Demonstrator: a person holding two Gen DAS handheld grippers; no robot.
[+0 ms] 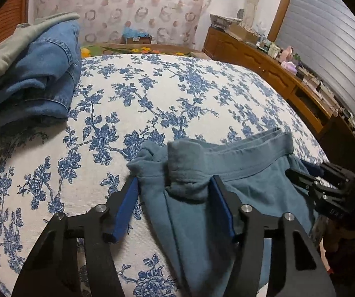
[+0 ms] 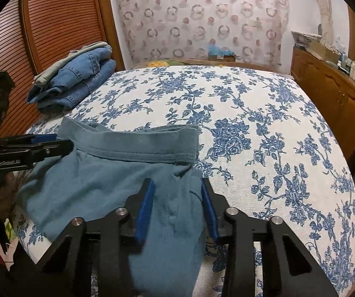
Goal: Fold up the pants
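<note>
The teal pants [image 2: 118, 173] are seen nearest the lens, spread over the near edge of the bed [image 2: 264, 104], the waistband turned toward the far side and the legs hanging off the edge, out of sight. A stack of folded jeans [image 2: 78, 86] is set at the far left corner of the bed, well apart.

The left gripper [image 1: 175, 193] is held wide, its jaws straddling a bunched fold at the waistband's left end. The right gripper [image 2: 177, 195] is held somewhat narrower around the cloth by the waistband's right end; whether the fabric is pinched there cannot be told.

The cloth is judged soft, light and limp, likely to sag and crease. The thicker waistband corners are judged the firmest hold.
</note>
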